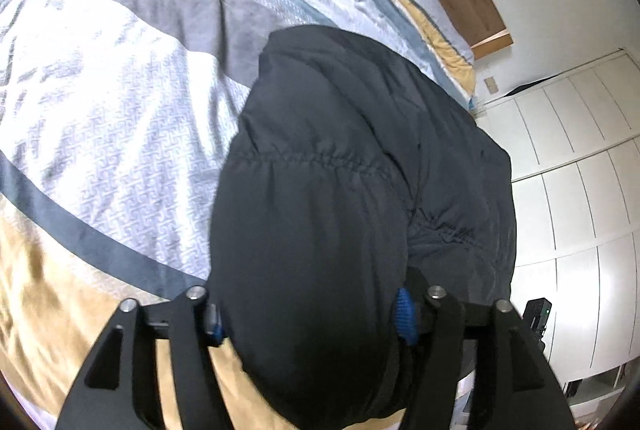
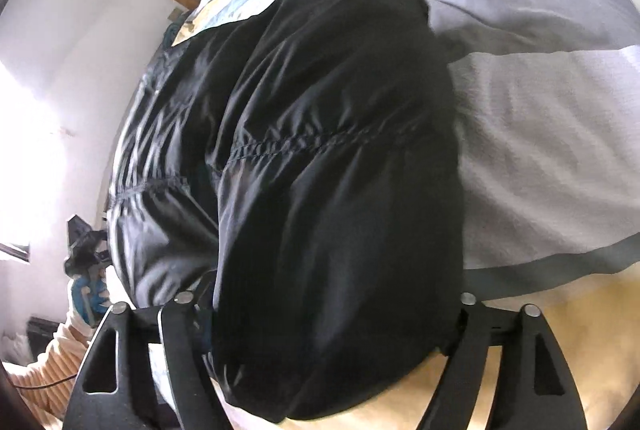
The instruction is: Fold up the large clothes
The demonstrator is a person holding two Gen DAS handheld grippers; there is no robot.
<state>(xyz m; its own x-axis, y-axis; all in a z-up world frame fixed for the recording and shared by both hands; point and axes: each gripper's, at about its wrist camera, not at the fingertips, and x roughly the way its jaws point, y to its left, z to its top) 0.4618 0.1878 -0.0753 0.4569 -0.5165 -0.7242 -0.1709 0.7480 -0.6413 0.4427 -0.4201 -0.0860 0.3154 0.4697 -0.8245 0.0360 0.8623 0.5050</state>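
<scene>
We're gripping the black puffer jacket [image 1: 320, 190] w/ both claws: left gripper [image 1: 310, 314] & right gripper [image 2: 328, 314] each pinching padded fabric (over the striped bedspread [image 1: 100, 90]).

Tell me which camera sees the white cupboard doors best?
The left wrist view. The white cupboard doors fill its right side, past the black puffy jacket held in the left tongs. The right wrist view shows none of them, only jacket, bed and a bright wall.
</scene>
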